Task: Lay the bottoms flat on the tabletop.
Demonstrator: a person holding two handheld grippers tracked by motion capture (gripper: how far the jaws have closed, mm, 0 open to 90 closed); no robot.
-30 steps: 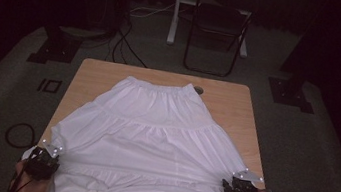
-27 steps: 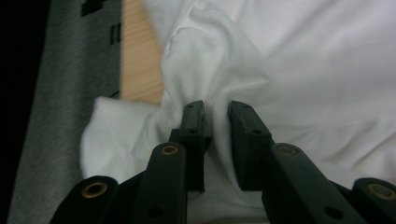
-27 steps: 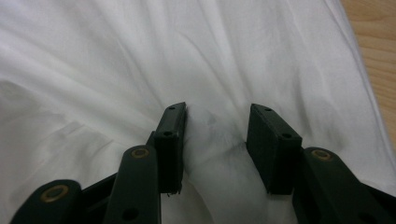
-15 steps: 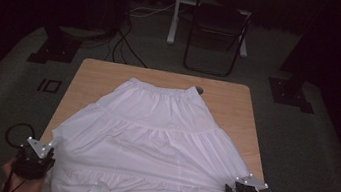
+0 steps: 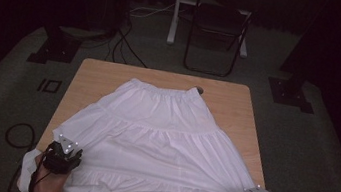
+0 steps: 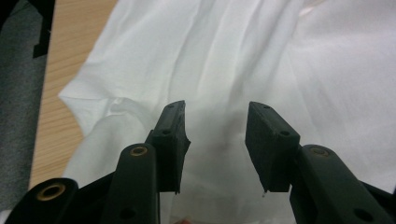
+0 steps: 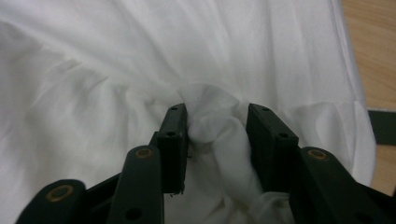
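Comparing earlier pictures, we see the left tongs (image 6: 215,135) have just opened, releasing the skirt (image 5: 162,140) on the table (image 5: 96,73); right tongs (image 7: 217,135) pinch its hem.

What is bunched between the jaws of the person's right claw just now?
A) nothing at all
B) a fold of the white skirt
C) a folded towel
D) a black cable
B: in the right gripper view a bunched fold of the white skirt sits between the two black jaws of the right claw.
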